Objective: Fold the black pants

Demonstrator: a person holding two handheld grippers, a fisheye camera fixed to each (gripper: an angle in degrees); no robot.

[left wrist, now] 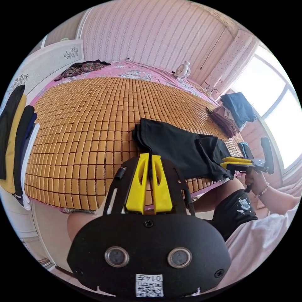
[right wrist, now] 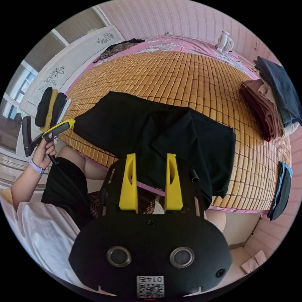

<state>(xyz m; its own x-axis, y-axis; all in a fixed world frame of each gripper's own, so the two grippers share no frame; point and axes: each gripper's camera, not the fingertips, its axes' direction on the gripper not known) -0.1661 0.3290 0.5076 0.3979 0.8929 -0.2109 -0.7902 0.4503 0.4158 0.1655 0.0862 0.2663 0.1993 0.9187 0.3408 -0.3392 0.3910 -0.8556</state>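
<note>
- Two hand-held grippers with yellow jaws are showing: the left gripper (left wrist: 152, 154) is hovering at the near end of the folded black pants (left wrist: 182, 149), its jaws nearly pressed together with a thin slit between them and nothing pinched.
- The right gripper (right wrist: 151, 154) is holding its jaws spread apart above the pants (right wrist: 157, 132), with no cloth between them.
- In the left gripper view the right gripper (left wrist: 224, 163) is pointing at the far edge of the pants; whether it is touching the cloth I cannot tell.
- In the right gripper view the left gripper (right wrist: 71, 122) is pointing its tip just beside a corner of the pants.
- The pants are lying folded on the woven golden bamboo mat (left wrist: 85, 125) near the bed's edge, one end hanging slightly over it.
- Each gripper body is carrying a small white square-code sticker with digits, left unread here.
- A stack of folded maroon, pink and blue clothes (right wrist: 270, 97) is sitting on the mat well apart from the pants.
- A small white fan (left wrist: 183, 70) is standing on the pink bedsheet (left wrist: 148, 70) at the far side.
- A dark patterned garment (left wrist: 82, 67) is lying near the white headboard (left wrist: 56, 63).
</note>
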